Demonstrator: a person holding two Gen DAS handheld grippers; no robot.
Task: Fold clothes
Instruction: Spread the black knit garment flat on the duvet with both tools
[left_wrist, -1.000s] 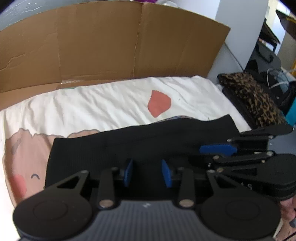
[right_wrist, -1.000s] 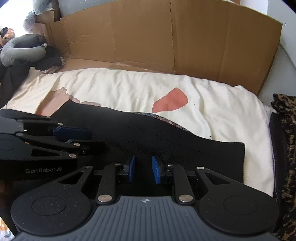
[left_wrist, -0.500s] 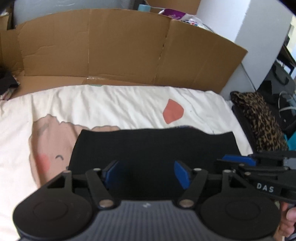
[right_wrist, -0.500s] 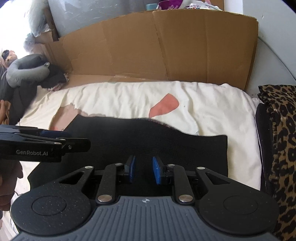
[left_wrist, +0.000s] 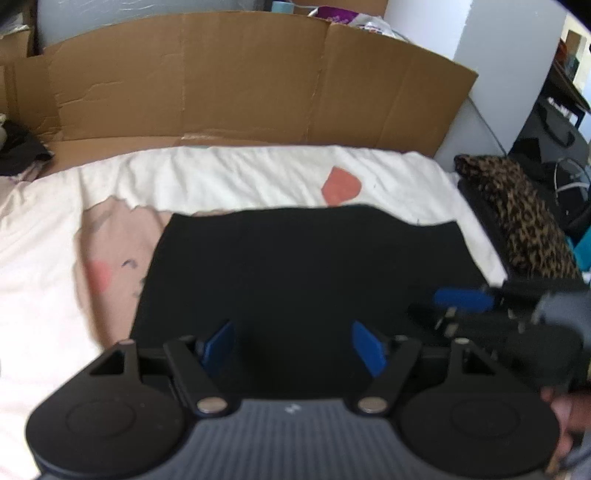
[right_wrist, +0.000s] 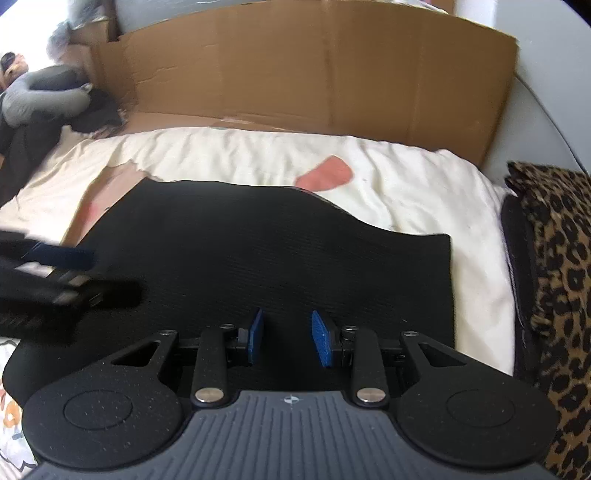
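Observation:
A black ribbed garment (left_wrist: 295, 266) lies flat as a broad rectangle on the cream printed sheet (left_wrist: 240, 177). My left gripper (left_wrist: 293, 343) hovers over its near edge. The jaws are wide and still opening, and the pads press on nothing. In the right wrist view the same garment (right_wrist: 258, 251) fills the middle. My right gripper (right_wrist: 288, 336) is above its near edge, jaws narrower and opening, with only the cloth below them. Each gripper shows blurred in the other's view: the right gripper (left_wrist: 461, 299) and the left gripper (right_wrist: 62, 258).
A brown cardboard wall (left_wrist: 240, 81) stands along the far side of the bed. A leopard-print cloth (right_wrist: 561, 240) lies on dark bags at the right edge. A grey neck pillow (right_wrist: 40, 92) and dark clothes are piled at the far left.
Both grippers drew back toward the near side and rose. The garment went from a narrow raised band to a flat wide rectangle. The left jaws spread wide; the right jaws widened a little.

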